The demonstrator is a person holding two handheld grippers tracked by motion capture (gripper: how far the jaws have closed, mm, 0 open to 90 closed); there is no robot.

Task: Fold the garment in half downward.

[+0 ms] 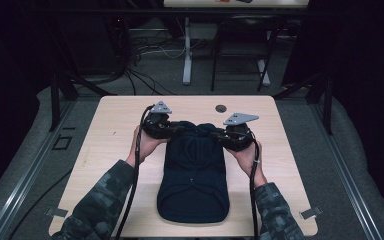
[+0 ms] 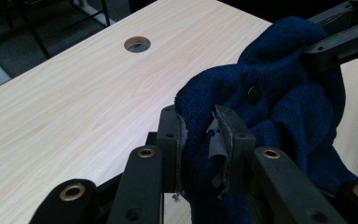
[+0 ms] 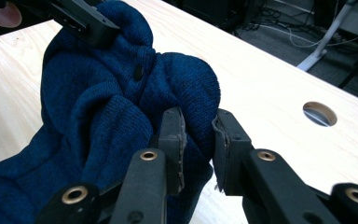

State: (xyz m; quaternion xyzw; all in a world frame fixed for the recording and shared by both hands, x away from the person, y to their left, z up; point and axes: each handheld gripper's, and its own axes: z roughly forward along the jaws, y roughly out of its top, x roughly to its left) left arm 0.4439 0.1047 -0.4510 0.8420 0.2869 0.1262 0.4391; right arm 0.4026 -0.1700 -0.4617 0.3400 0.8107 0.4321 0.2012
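A dark blue knitted garment (image 1: 194,180) lies lengthwise on the pale wooden table (image 1: 115,130), its far end bunched and lifted. My left gripper (image 1: 172,129) is shut on the left side of that raised end. In the left gripper view the fabric (image 2: 279,93) is squeezed between the pads of my left gripper (image 2: 199,116), and a dark button (image 2: 254,94) shows on it. My right gripper (image 1: 220,134) is shut on the right side. In the right gripper view the knit (image 3: 98,107) is pinched in my right gripper (image 3: 200,119), with the left gripper's jaw gripping it farther off.
A round cable hole (image 1: 221,108) sits near the table's far edge, just behind the grippers. Past the table stand a white table leg (image 1: 187,50), black chair legs and loose cables on the grey floor. Black frame posts (image 1: 55,100) flank the table.
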